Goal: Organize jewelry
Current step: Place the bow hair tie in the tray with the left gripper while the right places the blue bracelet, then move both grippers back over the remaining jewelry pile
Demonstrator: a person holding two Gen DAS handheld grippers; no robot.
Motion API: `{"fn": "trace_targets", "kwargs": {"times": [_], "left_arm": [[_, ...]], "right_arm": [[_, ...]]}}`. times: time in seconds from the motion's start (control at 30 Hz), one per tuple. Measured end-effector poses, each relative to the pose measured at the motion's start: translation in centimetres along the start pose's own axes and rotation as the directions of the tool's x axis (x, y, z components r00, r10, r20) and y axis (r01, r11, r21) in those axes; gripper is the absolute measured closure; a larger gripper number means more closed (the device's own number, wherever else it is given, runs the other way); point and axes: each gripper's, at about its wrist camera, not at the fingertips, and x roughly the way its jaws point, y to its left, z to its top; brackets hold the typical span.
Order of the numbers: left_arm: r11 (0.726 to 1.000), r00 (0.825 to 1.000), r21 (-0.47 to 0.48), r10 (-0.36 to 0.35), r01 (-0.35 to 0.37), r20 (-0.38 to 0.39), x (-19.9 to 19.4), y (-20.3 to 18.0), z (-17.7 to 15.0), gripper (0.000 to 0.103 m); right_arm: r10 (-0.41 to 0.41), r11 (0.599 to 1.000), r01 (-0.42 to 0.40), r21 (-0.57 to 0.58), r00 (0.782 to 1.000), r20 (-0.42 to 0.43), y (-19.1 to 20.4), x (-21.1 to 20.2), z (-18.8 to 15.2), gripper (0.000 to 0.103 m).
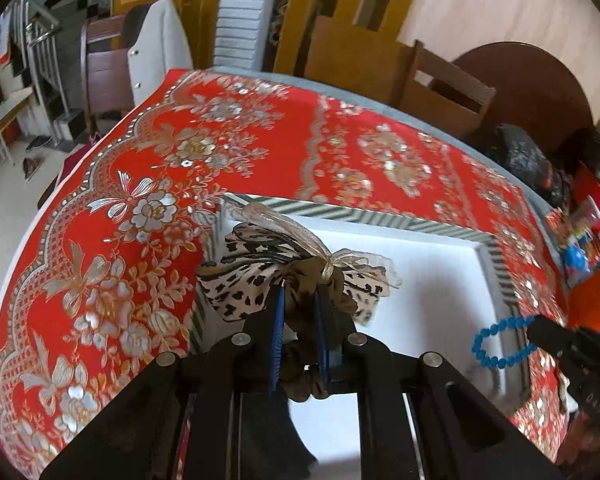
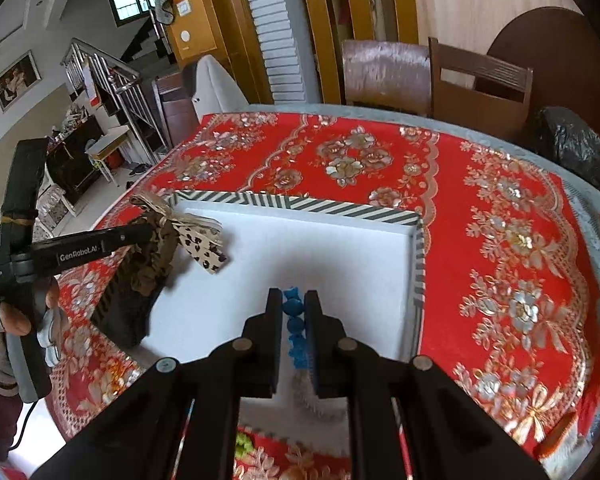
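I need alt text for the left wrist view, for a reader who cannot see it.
The left gripper holds a leopard-print hair bow over a white tray with a striped rim, on a red flowered tablecloth. At the right edge, the right gripper holds a blue bead bracelet above the tray.

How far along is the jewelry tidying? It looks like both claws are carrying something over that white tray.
Nothing lies in the striped-edged tray yet, so nothing is finished. In hand: the left gripper clamps a leopard-print bow scrunchie, and the right gripper pinches a blue bead bracelet, both above the tray's white bed. Left to do: set both down; a green item waits outside the tray's near edge.
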Motion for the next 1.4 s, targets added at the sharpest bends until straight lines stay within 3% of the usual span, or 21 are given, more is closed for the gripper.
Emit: {"fn": "trace_targets", "kwargs": {"times": [0.27,0.4,0.5,0.57,0.93,1.4], "left_arm": [[0.997,0.997,-0.034,0.065,-0.066,-0.036,3.5,1.5,0.5,0.09],[0.998,0.998,-0.022,0.061,-0.062,-0.035,3.9,1.4,0.3,0.089],[0.999,0.999,-0.028,0.025,-0.026,-0.031,3.7,1.4,0.3,0.081],[0.999,1.0,-0.037,0.013,-0.014,-0.028,3.3,1.5,0.1,0.075],[1.0,0.998,0.009,0.0,-0.001,0.069,-2.6,-0.4,-1.3,0.07],[0.988,0.99,0.155,-0.009,-0.012,0.139,-8.7,-6.1,-7.8,0.07]], "right_arm": [[-0.15,0.985,0.155,0.069,0.986,-0.075,-3.6,4.3,-1.1,0.092],[-0.175,0.981,0.181,0.069,0.98,-0.09,-4.7,4.4,-1.9,0.092],[-0.203,0.977,0.208,0.048,0.975,-0.094,-4.7,4.0,-2.3,0.081],[-0.197,0.978,0.202,0.052,0.977,-0.085,-4.7,3.5,-2.6,0.067],[-0.12,0.99,0.122,0.068,0.992,-0.025,-3.3,-1.8,-3.6,0.055],[-0.156,0.984,0.148,0.096,0.985,0.075,-1.9,-10.1,-8.4,0.044]]}}
